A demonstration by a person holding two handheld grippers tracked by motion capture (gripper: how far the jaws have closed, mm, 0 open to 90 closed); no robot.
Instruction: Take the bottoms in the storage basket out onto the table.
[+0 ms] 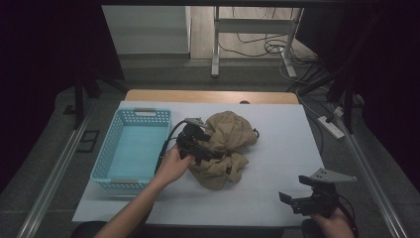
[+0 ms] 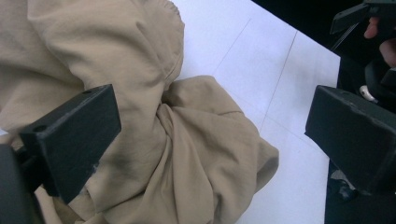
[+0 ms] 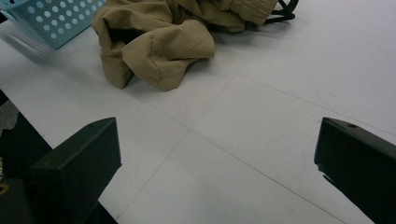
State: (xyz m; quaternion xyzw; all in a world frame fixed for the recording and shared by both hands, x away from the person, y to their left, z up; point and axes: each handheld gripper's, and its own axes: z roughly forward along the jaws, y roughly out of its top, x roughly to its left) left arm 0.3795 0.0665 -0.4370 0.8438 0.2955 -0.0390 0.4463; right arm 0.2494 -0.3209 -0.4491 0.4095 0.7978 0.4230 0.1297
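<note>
We see the left tool (image 1: pixel 214 154) over the crumpled tan cloth (image 1: pixel 227 141), its two black block-shaped jaws spread wide with the fabric between and beneath them; in the left gripper view (image 2: pixel 210 135) neither jaw visibly pinches a fold, so we take it as open and holding nothing. The right tool (image 1: pixel 292 200) sits well apart from the cloth, toward the near right corner of the worktop (image 1: pixel 277 148), its jaws likewise wide apart over bare white surface (image 3: pixel 219 154).

The cloth is one soft, matte, heavily wrinkled heap with stitched seams. A dark strap or loop (image 3: pixel 282 11) lies at the cloth's far edge in the right gripper view; we cannot say whether it belongs to the garment.

Just left of the cloth stands one pale blue plastic basket (image 1: pixel 130 146), rectangular, with perforated walls. The left gripper view shows the folds up close, while the high view alone shows the basket's whole outline. Faint pencil-thin lines cross the white sheet near the cloth.
</note>
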